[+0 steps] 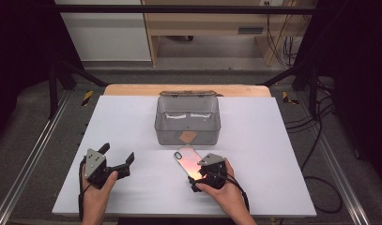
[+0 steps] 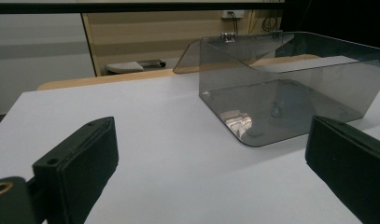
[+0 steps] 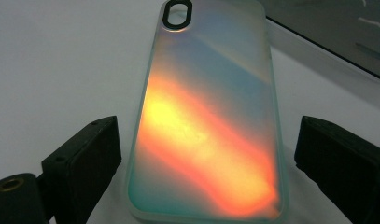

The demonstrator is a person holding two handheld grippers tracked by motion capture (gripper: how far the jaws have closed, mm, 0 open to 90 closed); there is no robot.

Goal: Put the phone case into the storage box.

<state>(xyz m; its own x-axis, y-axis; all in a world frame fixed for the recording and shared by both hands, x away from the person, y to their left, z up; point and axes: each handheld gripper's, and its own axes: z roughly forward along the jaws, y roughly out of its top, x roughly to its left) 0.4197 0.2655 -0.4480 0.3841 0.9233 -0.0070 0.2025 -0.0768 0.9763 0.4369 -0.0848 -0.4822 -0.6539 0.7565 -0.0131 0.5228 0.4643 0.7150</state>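
An iridescent phone case [image 1: 187,161] [image 3: 206,121] lies flat on the white table top [image 1: 259,154], camera cut-out at its far end. My right gripper [image 1: 198,175] [image 3: 208,135] sits low over the case's near end. Its jaws stand open on either side of the case, with a gap at each pad. My left gripper [image 1: 118,153] [image 2: 211,135] rests at the front left, jaws wide open with nothing between them. It points toward a clear grey plastic box [image 1: 187,127] [image 2: 295,93].
The box stands at the middle back of the table with its lid [image 1: 188,93] folded open behind it. A small brown piece [image 1: 186,137] and some white items [image 1: 188,115] lie inside. Metal frame rails [image 1: 34,154] run along both sides.
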